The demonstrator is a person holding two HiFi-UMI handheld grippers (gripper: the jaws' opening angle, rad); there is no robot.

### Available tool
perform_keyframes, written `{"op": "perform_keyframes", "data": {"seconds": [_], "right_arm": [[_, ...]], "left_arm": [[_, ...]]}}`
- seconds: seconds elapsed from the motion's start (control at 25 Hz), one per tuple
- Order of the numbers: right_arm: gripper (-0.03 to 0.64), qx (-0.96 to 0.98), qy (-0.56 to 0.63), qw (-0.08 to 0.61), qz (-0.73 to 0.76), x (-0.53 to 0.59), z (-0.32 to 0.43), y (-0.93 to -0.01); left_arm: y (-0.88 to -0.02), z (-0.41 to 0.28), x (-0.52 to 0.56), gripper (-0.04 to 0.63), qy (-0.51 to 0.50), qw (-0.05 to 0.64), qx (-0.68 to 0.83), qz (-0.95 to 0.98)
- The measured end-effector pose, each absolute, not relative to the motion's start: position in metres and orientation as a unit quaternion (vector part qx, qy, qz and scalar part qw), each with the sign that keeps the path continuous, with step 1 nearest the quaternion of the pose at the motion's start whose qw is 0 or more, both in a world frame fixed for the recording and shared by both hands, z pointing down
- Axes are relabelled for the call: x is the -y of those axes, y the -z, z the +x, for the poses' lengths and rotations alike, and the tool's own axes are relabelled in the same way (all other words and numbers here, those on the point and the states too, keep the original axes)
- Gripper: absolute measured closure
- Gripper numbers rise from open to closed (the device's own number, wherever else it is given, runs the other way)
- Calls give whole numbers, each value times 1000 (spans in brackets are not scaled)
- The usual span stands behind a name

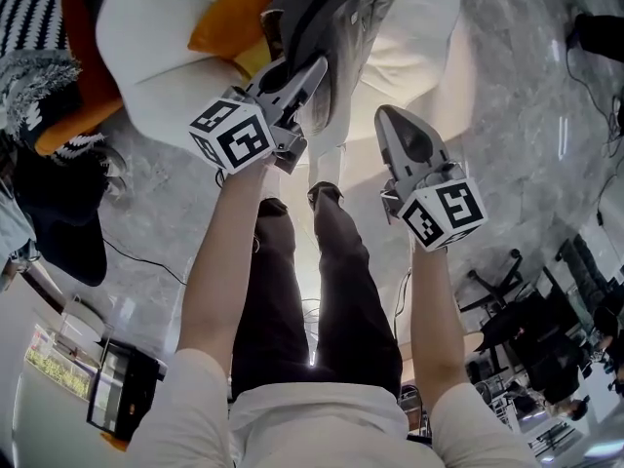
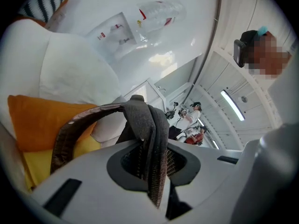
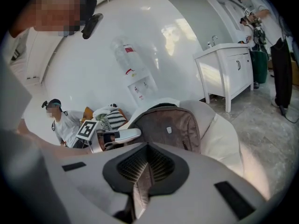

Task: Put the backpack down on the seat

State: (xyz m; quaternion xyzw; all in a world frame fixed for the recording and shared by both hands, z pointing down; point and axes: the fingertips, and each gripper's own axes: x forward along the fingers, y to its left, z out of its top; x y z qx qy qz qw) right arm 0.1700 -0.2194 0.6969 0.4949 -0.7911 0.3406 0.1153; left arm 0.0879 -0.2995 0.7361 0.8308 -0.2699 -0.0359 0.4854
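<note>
Under you a grey marbled floor (image 1: 526, 115) fills the right of the head view, with dark chairs (image 1: 531, 344) at its lower right. In the right gripper view a curved white wall (image 3: 154, 27) spans the upper centre, and a white cabinet (image 3: 231, 76) with a tap stands at the right. A light strip (image 2: 232, 105) glows at the right of the left gripper view.

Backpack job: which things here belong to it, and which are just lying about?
Part of the job:
backpack
backpack strap, clamped in the left gripper
white seat
right gripper, shut and empty

Just lying about:
orange cushion
striped cushion
white cabinet
</note>
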Motion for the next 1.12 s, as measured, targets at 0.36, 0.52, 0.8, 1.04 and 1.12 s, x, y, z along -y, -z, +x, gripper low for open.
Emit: {"op": "perform_keyframes", "data": {"seconds": [0.36,0.52,0.8,1.04,1.12], "right_arm": [[594,794,-347,110,487,222,163,-707],[594,794,-350,106,486,224,158,-708],[594,794,-362,109,476,231,128,-726],[594,801,-368,107,459,250,98,-734],[594,804,-369,109,453,257,89,-737]], "left_arm": [[-751,66,310,523,25,476,286,831],[-754,60,314,523,9,465,294,835],[-763,42,320,522,-8,457,306,835],[-771,20,331,522,-12,462,312,830],[-775,12,333,522,-10,468,311,827]]}}
